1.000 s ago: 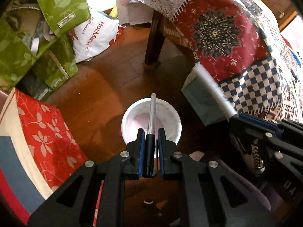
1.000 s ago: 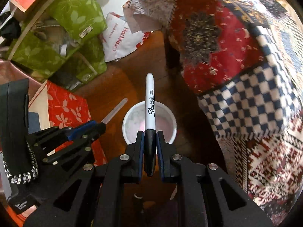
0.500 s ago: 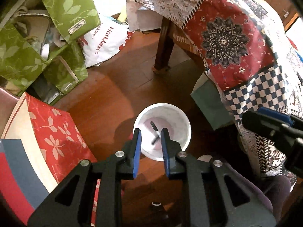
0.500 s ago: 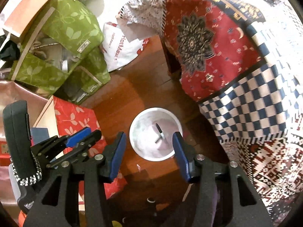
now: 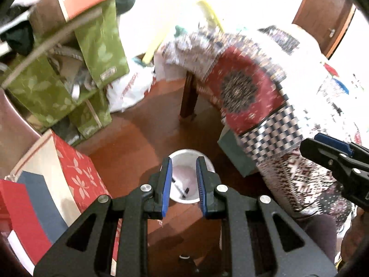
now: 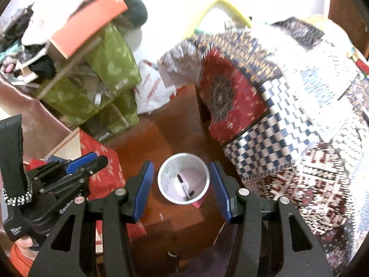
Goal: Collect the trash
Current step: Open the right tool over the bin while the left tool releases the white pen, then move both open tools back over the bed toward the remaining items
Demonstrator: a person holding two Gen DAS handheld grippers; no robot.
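Observation:
A white bucket (image 5: 184, 152) stands on the wooden floor, seen from above in both wrist views. Inside it lie a black marker (image 6: 184, 188) and a second pen (image 5: 183, 190). My left gripper (image 5: 183, 159) hangs well above the bucket, open by a narrow gap with nothing between its blue pads. The right gripper (image 6: 181, 162) is also high over the bucket (image 6: 170, 173), open wider and empty. Each gripper shows in the other's view: the right gripper (image 5: 334, 159) at the right edge, the left gripper (image 6: 85, 164) at the left.
A table draped in a patchwork quilt (image 6: 265, 120) stands right of the bucket, its wooden leg (image 5: 188, 101) behind it. A teal box (image 5: 233, 152) sits under the quilt's edge. Green leaf-print bags (image 5: 96, 53), a white plastic bag (image 6: 152, 90) and a red flowered box (image 5: 76, 168) crowd the left.
Both grippers let go of their pens, which dropped into the bucket. Both have since risen, so the bucket looks smaller and farther below.

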